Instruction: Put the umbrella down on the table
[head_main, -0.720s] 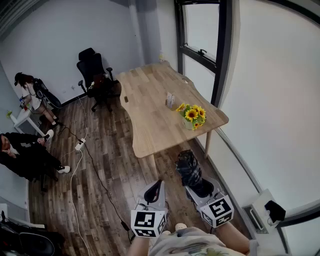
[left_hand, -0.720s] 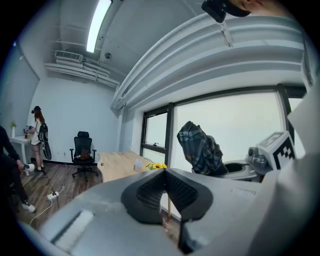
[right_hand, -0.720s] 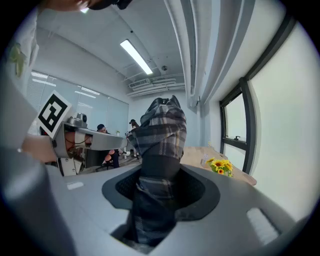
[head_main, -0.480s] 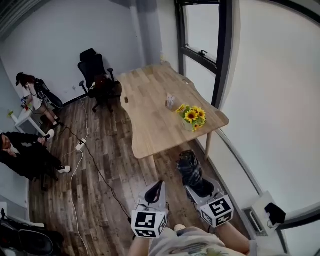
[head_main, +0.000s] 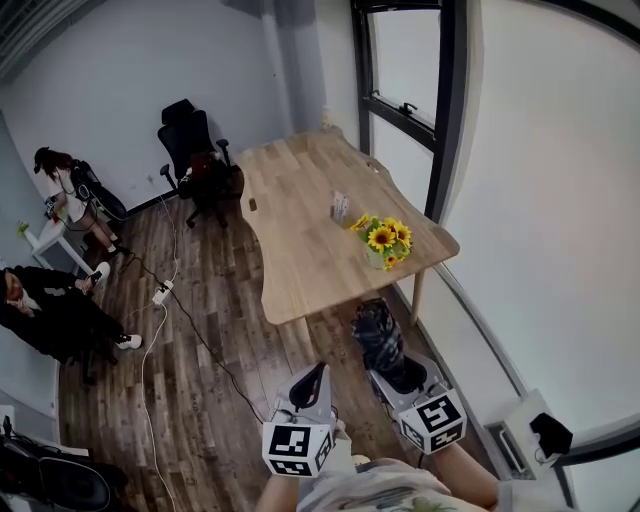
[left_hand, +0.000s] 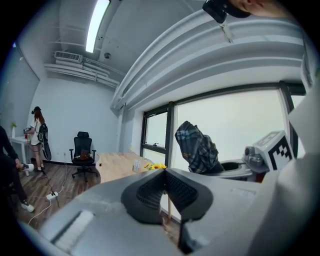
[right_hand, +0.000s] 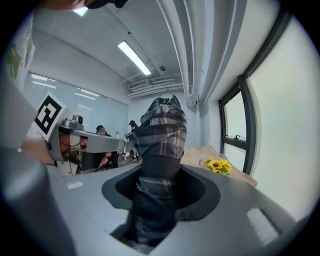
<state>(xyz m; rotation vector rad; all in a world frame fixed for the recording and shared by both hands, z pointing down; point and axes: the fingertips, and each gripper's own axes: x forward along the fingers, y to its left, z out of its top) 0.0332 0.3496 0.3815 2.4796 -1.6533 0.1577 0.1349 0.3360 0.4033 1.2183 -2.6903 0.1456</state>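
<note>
**Left gripper (left_hand: 164, 175) closed on nothing, right gripper (right_hand: 160, 187) clamped on a folded dark plaid fabric umbrella (right_hand: 161, 135)**

The left gripper's black ribbed pads meet with nothing between them. Beside it, the right gripper's jaws press on the umbrella's lower part, and the bundle sticks out past them, up and forward. The umbrella is in the air above the dark wood-plank floor (head_main: 240, 330), short of the near end of the light wooden table (head_main: 300, 220). A bunch of yellow sunflowers (head_main: 385, 238) stands near the table's right edge.
</note>
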